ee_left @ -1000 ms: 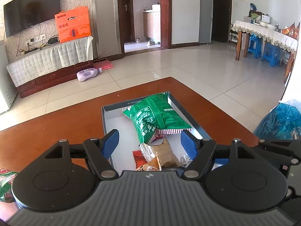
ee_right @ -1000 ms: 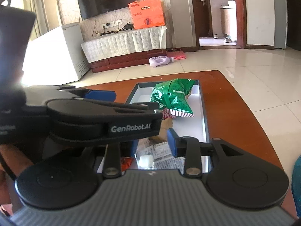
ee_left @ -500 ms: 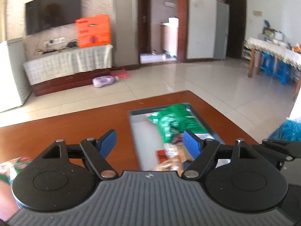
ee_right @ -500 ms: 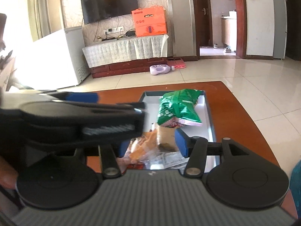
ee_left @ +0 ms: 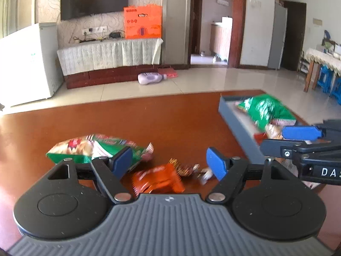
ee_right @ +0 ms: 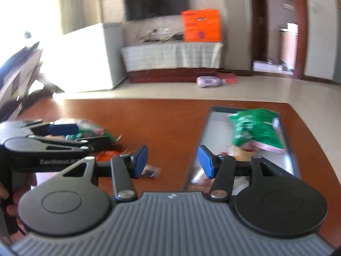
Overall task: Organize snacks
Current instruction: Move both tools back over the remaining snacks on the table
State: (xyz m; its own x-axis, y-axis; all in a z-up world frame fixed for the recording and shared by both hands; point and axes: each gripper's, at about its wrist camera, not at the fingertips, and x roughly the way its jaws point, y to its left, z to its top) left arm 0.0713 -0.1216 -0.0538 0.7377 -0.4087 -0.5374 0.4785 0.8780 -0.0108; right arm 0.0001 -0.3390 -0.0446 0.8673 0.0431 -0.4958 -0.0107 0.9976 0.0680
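Note:
My left gripper (ee_left: 169, 162) stands open over loose snacks on the brown table: an orange packet (ee_left: 157, 179) just below its gap, a green and red chip bag (ee_left: 91, 149) behind its left finger, and a small wrapped candy (ee_left: 204, 173) by its right finger. Nothing sits between its pads. My right gripper (ee_right: 173, 162) is open and empty above the left wall of the grey tray (ee_right: 286, 132). A green bag (ee_right: 253, 130) lies in the tray over smaller packets. The tray (ee_left: 238, 123) is to the right in the left wrist view. The views are blurred.
The brown table (ee_left: 149, 123) ends a little beyond the tray. On the tiled floor past it lie a purple bottle (ee_left: 150, 78) and a low TV cabinet (ee_left: 108, 64) bearing an orange box. A white freezer (ee_left: 27, 64) stands at the left.
My left gripper swung left, from over the tray to over the loose snacks on the table. The right gripper also shifted left, so the tray sits at its right finger.

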